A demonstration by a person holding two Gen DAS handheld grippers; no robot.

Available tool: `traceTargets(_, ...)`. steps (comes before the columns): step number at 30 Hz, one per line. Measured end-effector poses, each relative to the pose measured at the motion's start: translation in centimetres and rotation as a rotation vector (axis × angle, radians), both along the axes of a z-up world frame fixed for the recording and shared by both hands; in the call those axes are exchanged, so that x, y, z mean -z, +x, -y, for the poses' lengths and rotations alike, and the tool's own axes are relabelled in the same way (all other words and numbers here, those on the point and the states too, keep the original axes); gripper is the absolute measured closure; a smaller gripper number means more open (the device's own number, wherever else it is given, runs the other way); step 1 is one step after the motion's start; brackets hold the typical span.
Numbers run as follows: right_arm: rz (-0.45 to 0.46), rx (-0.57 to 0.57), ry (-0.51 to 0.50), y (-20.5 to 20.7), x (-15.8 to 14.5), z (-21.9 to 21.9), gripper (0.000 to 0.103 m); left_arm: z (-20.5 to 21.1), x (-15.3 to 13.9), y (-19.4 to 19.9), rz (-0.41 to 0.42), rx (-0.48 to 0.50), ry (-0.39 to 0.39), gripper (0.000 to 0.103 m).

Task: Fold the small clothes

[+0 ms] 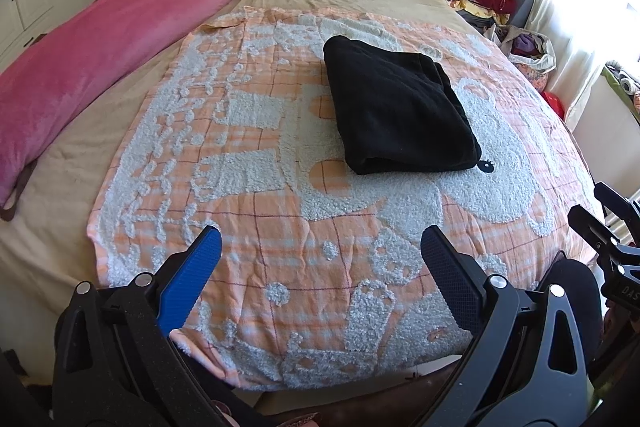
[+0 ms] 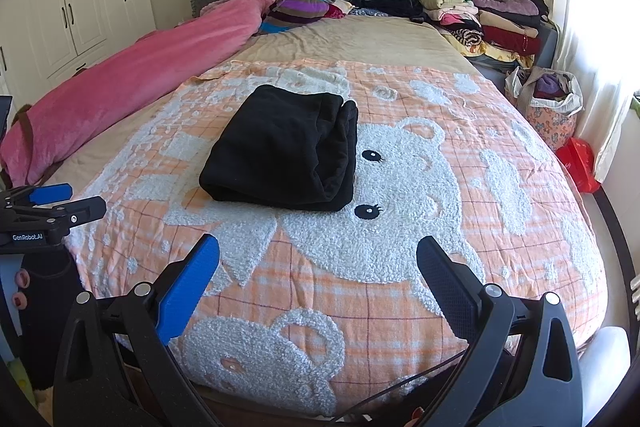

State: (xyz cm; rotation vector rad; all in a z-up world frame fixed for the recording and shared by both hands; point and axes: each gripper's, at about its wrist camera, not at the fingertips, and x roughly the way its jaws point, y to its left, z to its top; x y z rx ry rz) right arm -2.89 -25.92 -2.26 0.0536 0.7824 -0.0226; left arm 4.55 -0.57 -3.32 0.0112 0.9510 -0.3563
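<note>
Left wrist view looks out between the spread fingers of the left gripper (image 1: 320,251), which hangs above the near edge of the bed with its jaws wide apart and nothing between them; the blue pad (image 1: 192,275) and the dark pad opposite touch no cloth. The right gripper (image 2: 318,259) is the same in its own view: jaws fully parted, empty, held over the near part of the orange bear blanket (image 2: 400,307) without resting on it. Beyond both tools, near the middle of that blanket, lies the black garment (image 2: 284,155), already doubled into a compact rectangle, its rounded fold towards the viewer and its layered open edges on the right side, just beside the bear's eyes. It looks finished as a fold, so the step in hand is probably either to neaten it or to move it off to the stack of folded clothes (image 2: 480,15) at the far right by the headboard. To do that well, each gripper should come in low from a side and pinch through all the layers at once, one near each end of the thick fold, so the bundle lifts level and does not fall open; catching only the top layer would undo it. A pink duvet (image 1: 120,39) lies rolled along the left side, well clear of the work.
</note>
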Motion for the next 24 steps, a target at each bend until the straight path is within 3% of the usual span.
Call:
traceTargets(5,-0.003,0.044,0.028,-0.1,0.3,1.1,0.005,0.0,0.0,0.1,0.000,0.001,0.003,0.010)
traceTargets(8,0.014,0.164,0.041,-0.2,0.3,3.8,0.005,-0.5,0.3,0.6,-0.011,-0.011,-0.011,0.010)
traceTargets(12,0.088,0.430,0.123,-1.9,-0.5,12.4,0.005,-2.3,0.8,3.0,-0.019,-0.072,0.000,0.010)
traceTargets(15,0.171,0.689,0.153,-5.4,-0.8,21.0,0.005,-6.1,0.9,6.3,-0.019,-0.197,0.012,0.010)
traceTargets(18,0.194,0.953,0.135,-10.8,0.4,30.3,0.005,-12.2,1.3,11.2,-0.032,-0.397,0.057,0.010)
traceTargets(20,0.156,1.149,0.119,-15.3,2.2,36.1,0.005,-16.4,1.7,14.0,-0.051,-0.503,0.064,0.010)
traceTargets(24,0.023,1.469,0.061,-24.3,6.8,45.6,0.005,-25.0,3.0,19.6,-0.079,-0.761,0.176,0.010)
